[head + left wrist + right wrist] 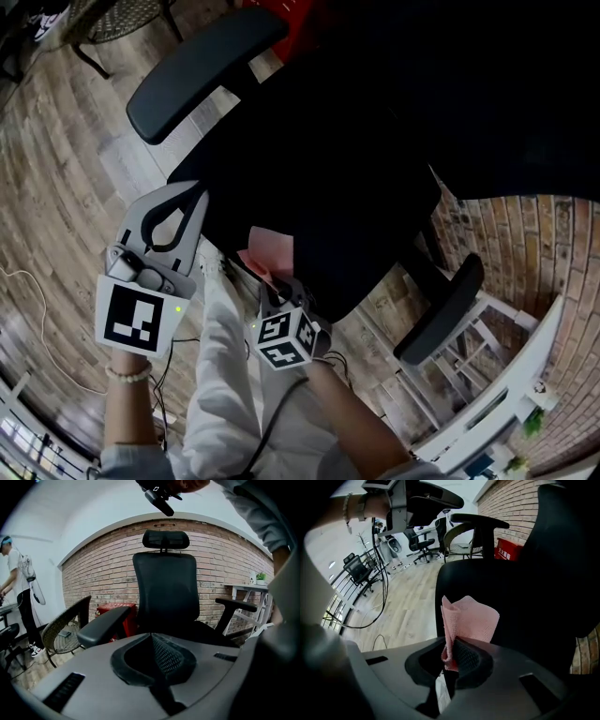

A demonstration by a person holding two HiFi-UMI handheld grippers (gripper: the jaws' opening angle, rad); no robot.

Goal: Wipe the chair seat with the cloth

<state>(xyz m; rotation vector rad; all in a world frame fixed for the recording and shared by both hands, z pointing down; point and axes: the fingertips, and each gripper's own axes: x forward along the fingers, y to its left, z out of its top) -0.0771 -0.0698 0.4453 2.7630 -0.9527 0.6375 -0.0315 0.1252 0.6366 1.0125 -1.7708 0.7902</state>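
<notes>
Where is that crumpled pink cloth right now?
The pink cloth is pinched in the right gripper, low in the middle of the head view, at the near front edge of the black chair seat.

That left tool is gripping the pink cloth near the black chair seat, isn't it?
Not the left: the right tool grips the pink cloth near the black chair seat, as the right gripper view shows. The left tool is shut on nothing.

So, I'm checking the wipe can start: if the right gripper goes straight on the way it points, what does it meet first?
Probably the black chair seat, with the pink cloth held by the right gripper touching first; the gap is hard to judge.
</notes>
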